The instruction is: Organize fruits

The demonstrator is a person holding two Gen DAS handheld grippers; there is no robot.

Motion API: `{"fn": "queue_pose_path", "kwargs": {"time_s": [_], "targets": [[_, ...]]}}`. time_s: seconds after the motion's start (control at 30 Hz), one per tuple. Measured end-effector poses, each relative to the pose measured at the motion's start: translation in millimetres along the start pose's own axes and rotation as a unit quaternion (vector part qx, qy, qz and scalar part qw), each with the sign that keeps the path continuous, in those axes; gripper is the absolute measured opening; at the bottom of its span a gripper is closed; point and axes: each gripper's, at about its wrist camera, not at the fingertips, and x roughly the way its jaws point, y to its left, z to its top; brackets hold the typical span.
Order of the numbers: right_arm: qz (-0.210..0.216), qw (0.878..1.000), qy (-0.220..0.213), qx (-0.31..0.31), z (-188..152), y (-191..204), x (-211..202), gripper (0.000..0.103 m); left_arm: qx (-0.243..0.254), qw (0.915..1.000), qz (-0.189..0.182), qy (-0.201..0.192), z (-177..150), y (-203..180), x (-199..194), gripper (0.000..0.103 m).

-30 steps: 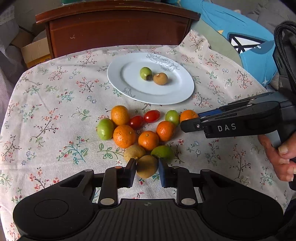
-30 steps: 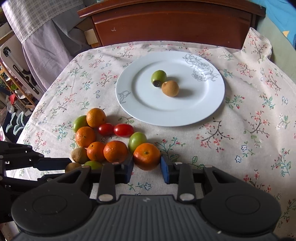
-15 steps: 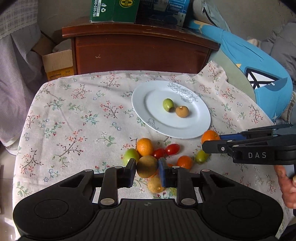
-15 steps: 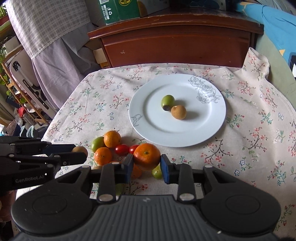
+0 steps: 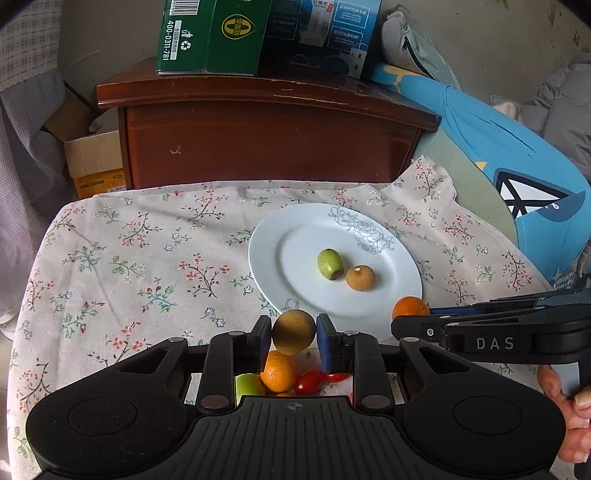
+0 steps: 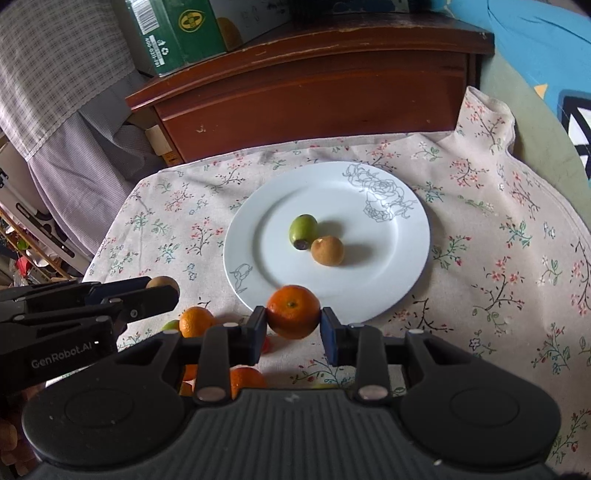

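Observation:
My left gripper (image 5: pixel 294 332) is shut on a brown kiwi-like fruit (image 5: pixel 293 331), held above the table near the front rim of the white plate (image 5: pixel 295 288). My right gripper (image 6: pixel 293 314) is shut on an orange (image 6: pixel 293 311), raised just in front of the plate (image 6: pixel 258 288). The plate holds a green fruit (image 6: pixel 303 229) and a brown fruit (image 6: pixel 327 250). The rest of the fruit pile, with oranges (image 5: pixel 279 371), cherry tomatoes (image 5: pixel 308 382) and a green fruit (image 5: pixel 248 386), lies on the cloth below the grippers, partly hidden.
A flowered cloth (image 5: pixel 147 258) covers the table. A dark wooden cabinet (image 5: pixel 266 140) with cartons (image 5: pixel 214 33) on top stands behind it. A blue cushion (image 5: pixel 517 177) lies at the right, a cardboard box (image 5: pixel 96 162) at the left.
Both grippers have lifted their fruit off the cloth and risen, drawing toward the plate; the fruit pile now lies below and mostly behind the fingers.

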Motion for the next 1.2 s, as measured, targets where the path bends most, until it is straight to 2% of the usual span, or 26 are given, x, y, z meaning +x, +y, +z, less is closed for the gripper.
{"fn": "queue_pose_path", "kwargs": {"time_s": [0.43, 0.63, 0.83, 0.93, 1.03, 1.13, 1.2], "targets": [[-0.026, 0.999, -0.001, 0.046, 6, -16, 23, 0.032, -0.014, 0.9997, -0.016, 0.014, 17, 5, 51, 0.024], [-0.018, 0.998, -0.019, 0.050, 10, -15, 21, 0.040, -0.019, 0.9997, -0.012, 0.003, 26, 13, 47, 0.026], [-0.018, 0.998, -0.016, 0.052, 11, -15, 19, 0.040, -0.022, 0.9987, -0.017, 0.042, 18, 35, 47, 0.027], [-0.013, 0.998, -0.015, 0.061, 12, -16, 19, 0.040, -0.013, 0.9971, -0.026, 0.071, 11, 34, 52, 0.027], [-0.011, 0.998, -0.018, 0.057, 12, -15, 17, 0.040, -0.003, 0.9965, -0.025, 0.080, 6, 26, 56, 0.027], [-0.011, 0.998, -0.019, 0.057, 12, -15, 16, 0.040, 0.027, 0.9962, 0.003, 0.083, 2, 16, 60, 0.027], [-0.013, 0.998, -0.018, 0.059, 12, -17, 17, 0.040, 0.021, 0.9962, 0.007, 0.084, 0, 17, 64, 0.027]]}}
